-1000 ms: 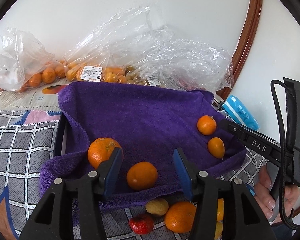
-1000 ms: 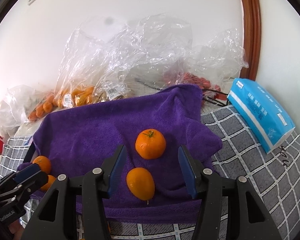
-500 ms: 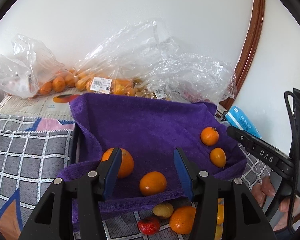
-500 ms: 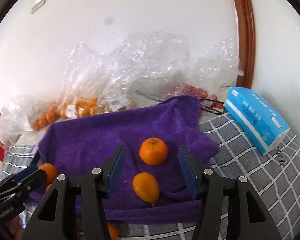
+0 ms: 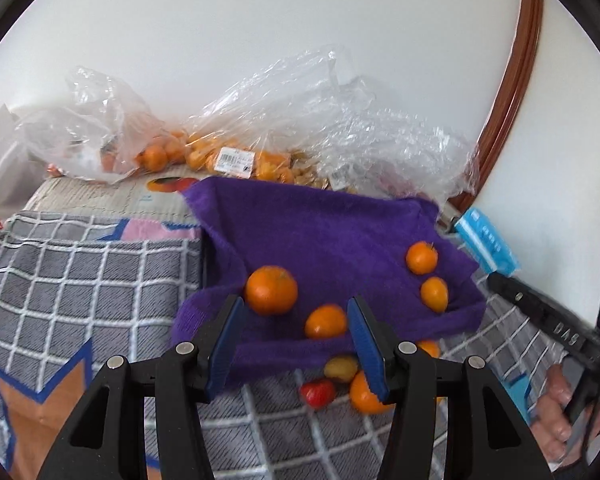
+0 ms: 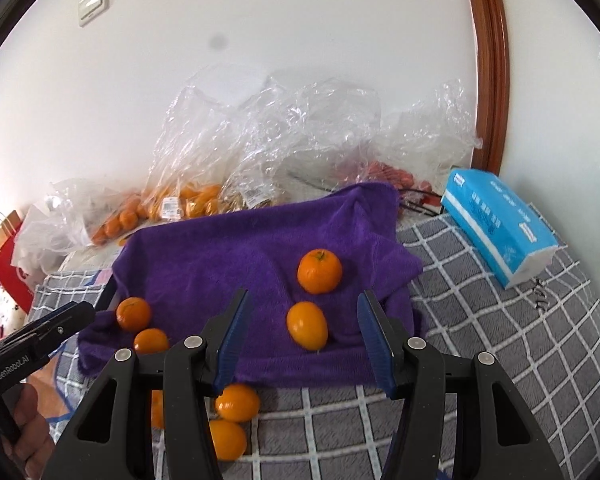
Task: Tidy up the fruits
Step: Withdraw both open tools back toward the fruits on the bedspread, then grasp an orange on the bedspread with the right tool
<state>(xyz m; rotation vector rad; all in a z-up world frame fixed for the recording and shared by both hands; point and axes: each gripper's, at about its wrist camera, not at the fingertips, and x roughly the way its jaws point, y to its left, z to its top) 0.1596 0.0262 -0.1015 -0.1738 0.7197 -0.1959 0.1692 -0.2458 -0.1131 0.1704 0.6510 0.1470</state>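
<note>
A purple towel lies spread with four oranges on it. At its left sit a large orange and a smaller one. At its right sit a stemmed mandarin and an oval orange. My left gripper hovers open short of the left pair, nothing between its blue pads. My right gripper hangs open short of the right pair, also empty. Loose fruit lies before the towel: a red one, a yellow one and oranges.
Crumpled clear bags with oranges line the white wall behind the towel. A blue tissue pack lies at the right on the grey checked cloth. A brown door frame rises at the right. A red bag stands far left.
Both grippers have drawn back and risen, so the towel and fruit look smaller and farther off. The jaws kept their width. No fruit has moved.
</note>
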